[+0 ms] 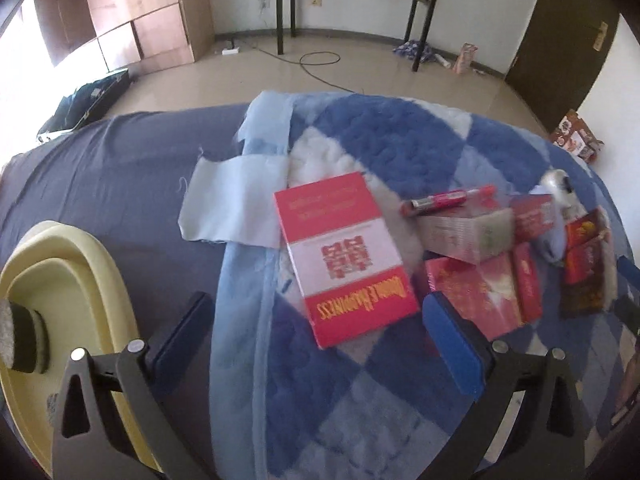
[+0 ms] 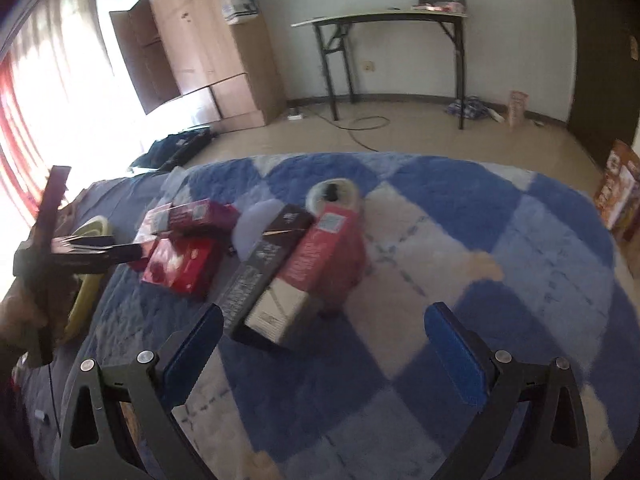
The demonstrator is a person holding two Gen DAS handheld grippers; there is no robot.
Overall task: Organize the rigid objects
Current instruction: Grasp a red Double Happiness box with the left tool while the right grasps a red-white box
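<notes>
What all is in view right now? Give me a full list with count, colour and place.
Double Happiness box: one, red and white, flat on the blanket, centre of the left wrist view.
Other boxes: several, red, dark and grey, piled right of it; exact count unclear.
Marker: one, red, atop the pile.
Basin: one, pale yellow, left on the bed, holding a sponge.
Blanket: one, blue and white checks, over the dark blue sheet.
Cloth strip: one, light blue, left of the big box.
Folding table: one, black legs, far wall.
Wardrobe: one, wooden, far left.
Left tool: open, empty.
Right tool: open, empty.
</notes>
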